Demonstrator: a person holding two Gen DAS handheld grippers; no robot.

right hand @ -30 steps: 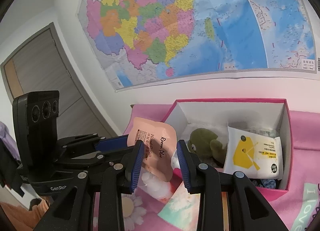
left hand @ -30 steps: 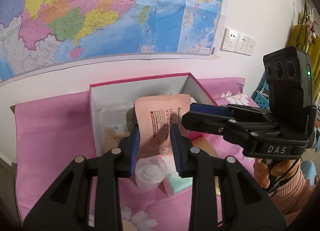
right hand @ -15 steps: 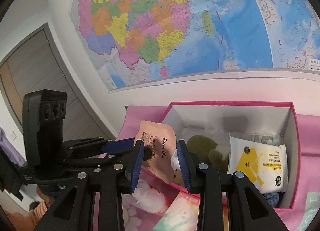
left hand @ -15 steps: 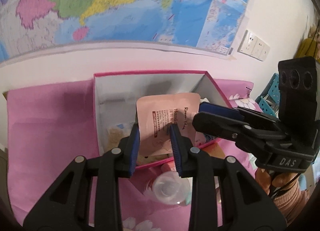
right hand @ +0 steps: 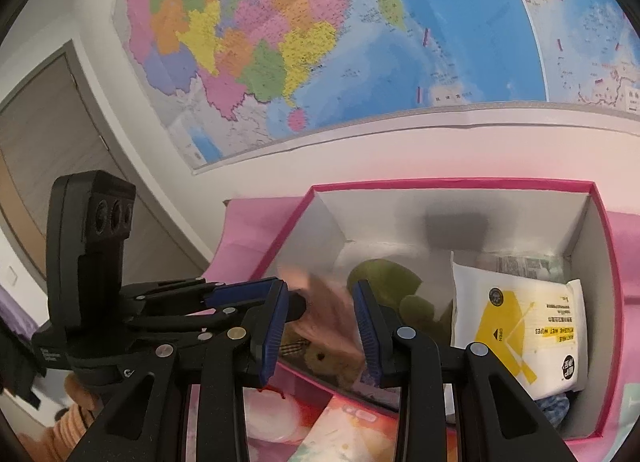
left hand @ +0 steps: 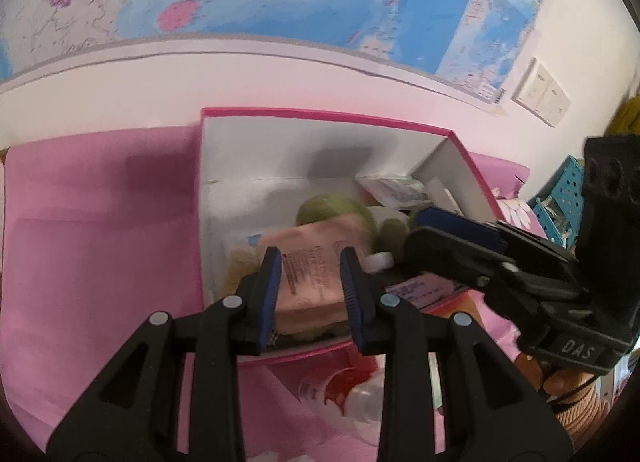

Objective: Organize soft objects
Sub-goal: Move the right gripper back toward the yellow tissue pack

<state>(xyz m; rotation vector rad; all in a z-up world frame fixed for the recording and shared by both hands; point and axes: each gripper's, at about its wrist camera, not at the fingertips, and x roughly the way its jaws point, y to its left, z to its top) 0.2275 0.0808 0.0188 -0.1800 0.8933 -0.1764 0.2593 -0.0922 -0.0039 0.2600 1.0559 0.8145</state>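
Left gripper (left hand: pixel 310 286), low-centre of its view, is clamped on the soft pink printed pouch (left hand: pixel 316 262), which I've got over the open pink-rimmed cardboard box (left hand: pixel 320 118), above a green plush toy (left hand: pixel 332 208). Right gripper (right hand: pixel 318 324) sits w/ jaws narrowly apart around the blurred pouch; can't tell if its pads press. White-and-yellow wet-wipes pack (right hand: pixel 516 330) stands at box's right side.

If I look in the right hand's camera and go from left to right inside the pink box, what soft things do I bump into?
Peach pouch → green plush toy → white and yellow wet wipes pack, all inside the pink box.
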